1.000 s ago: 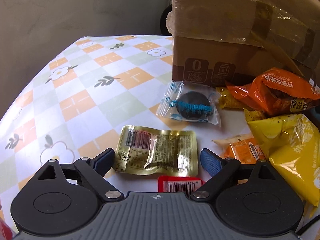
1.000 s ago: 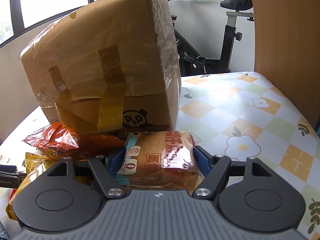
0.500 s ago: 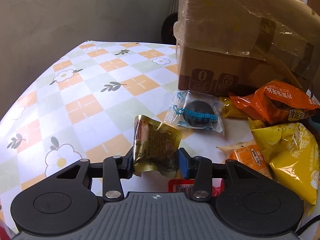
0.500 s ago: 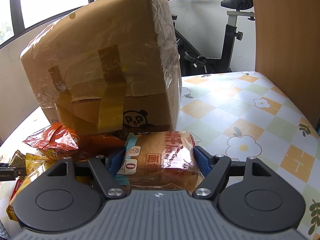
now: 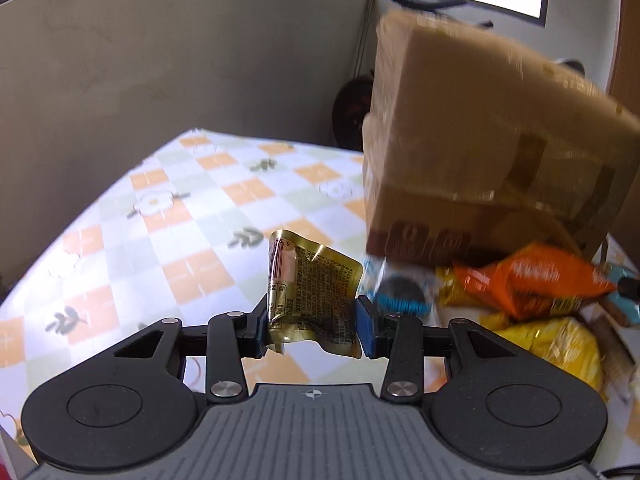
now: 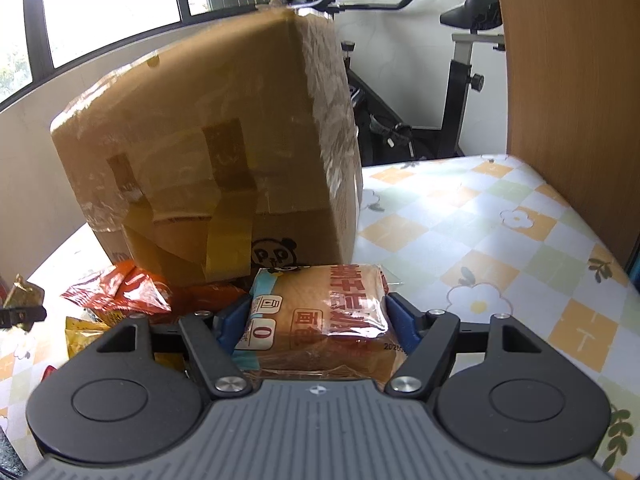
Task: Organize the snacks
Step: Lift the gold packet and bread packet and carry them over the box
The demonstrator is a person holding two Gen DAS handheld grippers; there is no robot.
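A crumpled gold foil snack packet (image 5: 316, 288) hangs above the checked tablecloth (image 5: 200, 220), pinched between the blue pads of my left gripper (image 5: 314, 320), which is shut on it. In the right wrist view that packet (image 6: 24, 292) shows at the far left edge. My right gripper (image 6: 316, 316) grips a wrapped bread loaf (image 6: 320, 308) by its sides, its jaws closing slightly on the soft pack. The loaf sits right in front of a tall taped cardboard box (image 6: 224, 160).
The cardboard box (image 5: 480, 152) stands at the right. At its foot lie an orange bag (image 5: 532, 280), a yellow bag (image 5: 548, 344) and a clear packet with a dark cookie (image 5: 400, 292). A wooden panel (image 6: 572, 80) and an exercise bike (image 6: 460, 80) stand behind the table.
My left gripper closed on the gold packet, which lay flat on the table, and lifted it off the cloth. The right gripper stayed where it was around the bread loaf.
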